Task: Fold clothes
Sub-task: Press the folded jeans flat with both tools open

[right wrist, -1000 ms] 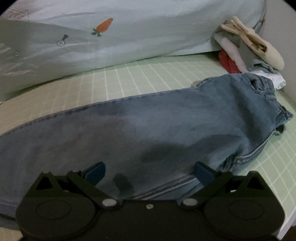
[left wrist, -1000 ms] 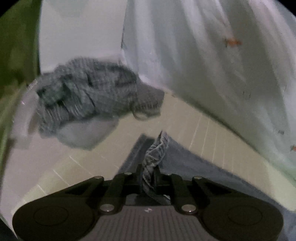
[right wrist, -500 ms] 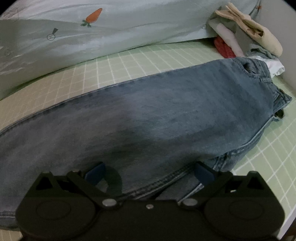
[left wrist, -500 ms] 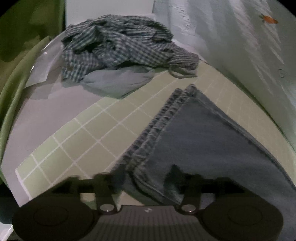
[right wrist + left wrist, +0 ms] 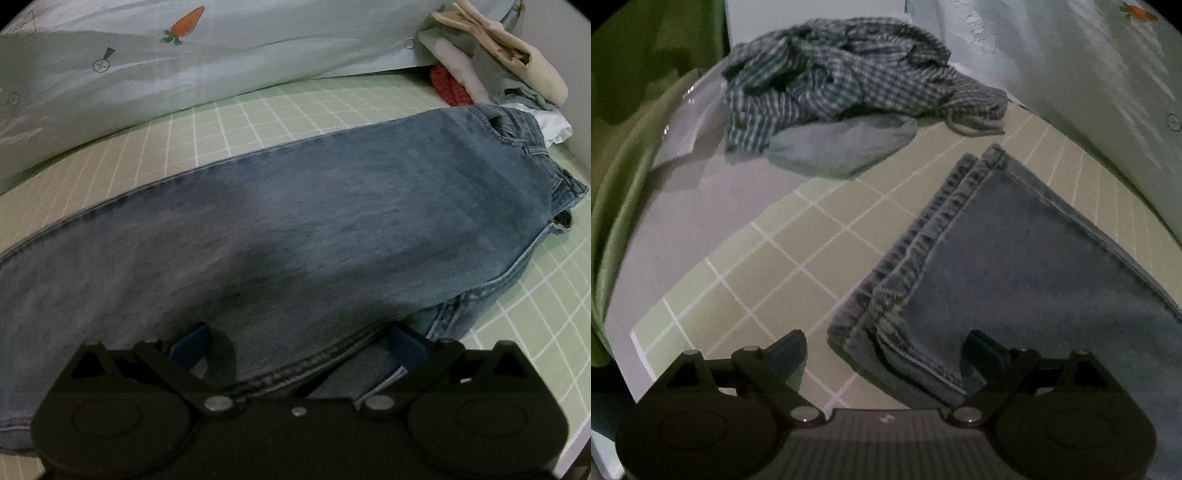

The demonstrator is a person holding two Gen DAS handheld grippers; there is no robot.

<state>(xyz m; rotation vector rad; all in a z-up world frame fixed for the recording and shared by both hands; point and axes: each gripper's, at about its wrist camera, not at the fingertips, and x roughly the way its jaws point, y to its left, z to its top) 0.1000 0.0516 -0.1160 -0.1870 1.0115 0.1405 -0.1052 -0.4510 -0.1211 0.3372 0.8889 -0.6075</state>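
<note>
Jeans (image 5: 332, 229), one pair, blue denim: laid flat lengthwise on the green grid mat (image 5: 768, 258), legs stacked, first fold done.

Hem ends (image 5: 923, 258) lie near the mat's left edge, one hem just offset from the other; waistband (image 5: 546, 162) lies toward the mat's right end. Left gripper (image 5: 886, 350): jaws spread wide, empty, poised over the hem corner. Right gripper (image 5: 299, 343): jaws spread wide, empty, straddling the near side seam around the thigh. Step in hand, by judgement: between folds, lengthwise fold complete, crosswise fold not begun. Next move calls for pinching both hem layers together and carrying them toward the waistband, edges kept square. Nearby: crumpled plaid shirt (image 5: 842, 77) at the mat's far left corner; clothes pile (image 5: 491, 62) beyond the waistband; carrot-print bedding (image 5: 184, 59) along the far edge.
</note>
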